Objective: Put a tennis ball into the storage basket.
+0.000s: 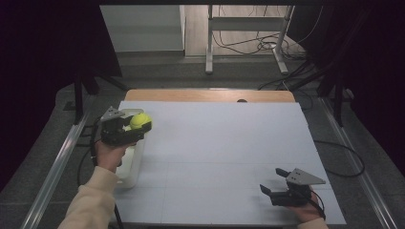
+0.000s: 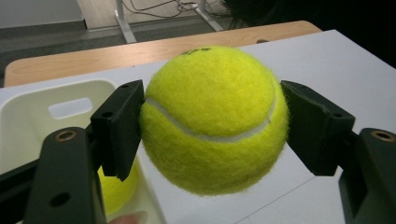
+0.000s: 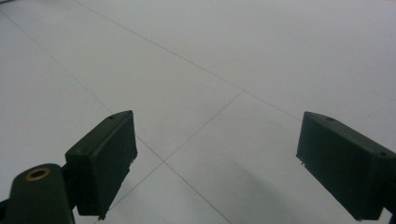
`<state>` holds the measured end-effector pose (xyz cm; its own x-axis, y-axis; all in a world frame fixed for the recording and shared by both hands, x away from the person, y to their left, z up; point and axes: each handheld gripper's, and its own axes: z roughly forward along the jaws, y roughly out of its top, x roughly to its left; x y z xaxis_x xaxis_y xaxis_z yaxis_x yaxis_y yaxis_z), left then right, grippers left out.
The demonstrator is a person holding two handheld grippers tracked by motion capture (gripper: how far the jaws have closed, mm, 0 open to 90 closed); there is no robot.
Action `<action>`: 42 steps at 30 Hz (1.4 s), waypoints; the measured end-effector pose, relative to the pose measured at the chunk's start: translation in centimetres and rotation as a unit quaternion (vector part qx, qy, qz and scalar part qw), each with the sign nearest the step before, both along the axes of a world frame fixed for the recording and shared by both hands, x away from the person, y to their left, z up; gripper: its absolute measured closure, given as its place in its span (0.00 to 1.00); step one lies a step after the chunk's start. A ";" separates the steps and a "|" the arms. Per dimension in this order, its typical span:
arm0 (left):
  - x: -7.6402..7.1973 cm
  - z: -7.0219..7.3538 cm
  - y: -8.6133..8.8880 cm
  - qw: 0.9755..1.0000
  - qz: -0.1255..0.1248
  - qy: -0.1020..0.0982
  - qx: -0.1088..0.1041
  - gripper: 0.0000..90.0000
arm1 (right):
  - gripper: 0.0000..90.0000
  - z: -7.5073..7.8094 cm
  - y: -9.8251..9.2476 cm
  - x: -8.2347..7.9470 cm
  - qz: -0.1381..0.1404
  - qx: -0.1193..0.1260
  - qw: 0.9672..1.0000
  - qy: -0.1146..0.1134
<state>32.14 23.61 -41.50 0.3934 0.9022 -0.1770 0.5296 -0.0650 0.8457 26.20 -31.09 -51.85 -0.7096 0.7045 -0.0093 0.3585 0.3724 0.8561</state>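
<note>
a yellow ball [image 2: 212,119] is pinched between the jaws of the left gripper [image 1: 128,130] and held just above the right rim of a white bin [image 1: 129,171] at the table's [image 1: 229,143] left edge, while the right gripper [image 1: 273,182] is kept spread wide and empty over the bare white top near the right front corner.

Tennis ball [image 2: 212,119]: yellow-green felt, fuzzy nap, fibres standing out along the edge; seam is a smooth whitish band. Left gripper [image 2: 212,123]: jaws of matt black hard plastic, brass-coloured bushings at the pivots. Right gripper [image 3: 217,163]: same matt black jaws, edges slightly chipped. Bin [image 2: 28,116]: cream plastic, smooth, faint sheen. Counter [image 1: 224,157]: matt white sheet with thin seams; bare wood strip [image 1: 210,95] along the far edge.
</note>
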 end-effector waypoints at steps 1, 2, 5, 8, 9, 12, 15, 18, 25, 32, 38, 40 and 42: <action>-0.1 -0.1 0.2 1.000 0.003 0.001 -0.001 0.30 | 0.14 0.0 0.0 0.0 0.000 -0.001 1.000 0.000; -0.1 -0.1 0.4 1.000 0.004 0.001 -0.001 0.30 | 0.14 0.0 0.0 0.0 0.000 -0.001 1.000 0.000; -0.2 -0.2 0.8 1.000 0.009 0.004 0.002 0.30 | 0.14 0.0 0.0 0.0 -0.001 -0.001 1.000 0.000; -0.3 -0.3 1.3 1.000 0.015 0.005 0.002 0.30 | 0.14 0.0 0.0 0.0 0.000 -0.002 1.000 0.000; -0.3 -0.3 1.5 1.000 0.016 0.006 0.002 0.30 | 0.14 0.0 0.0 0.0 -0.001 -0.002 1.000 0.000; -0.4 -0.4 1.9 1.000 0.022 0.006 0.002 0.30 | 0.14 0.0 0.0 0.0 -0.001 -0.002 1.000 0.000; -0.5 -0.5 2.2 1.000 0.026 0.009 0.004 0.30 | 0.14 0.0 0.0 0.0 -0.001 -0.002 1.000 0.000; -0.5 -0.7 2.5 0.999 0.029 0.012 0.005 0.30 | 0.14 0.0 0.0 0.0 -0.001 -0.002 1.000 0.000; -0.7 -1.0 3.3 0.999 0.036 0.020 0.008 0.30 | 0.14 -0.1 0.0 0.0 0.000 -0.001 1.000 0.000; -0.9 -1.5 4.1 0.999 0.042 0.030 0.011 0.30 | 0.14 -0.1 0.1 0.0 0.000 -0.002 1.000 0.001; -0.6 -1.8 4.3 0.998 0.045 0.040 0.014 0.30 | 0.14 -0.1 0.1 0.0 0.000 -0.003 1.000 0.001; -0.5 -1.9 4.4 0.998 0.046 0.045 0.021 0.30 | 0.14 -0.1 0.1 0.1 0.000 -0.002 1.000 0.001; -0.4 -2.0 4.4 0.998 0.046 0.048 0.023 0.30 | 0.14 -0.1 0.1 0.1 0.000 -0.002 1.000 0.001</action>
<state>31.73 28.01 -43.49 0.2922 0.9414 -0.1683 0.6140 -0.0497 0.7878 26.26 -31.02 -51.93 -0.7096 0.7046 -0.0106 0.3598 0.3752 0.8543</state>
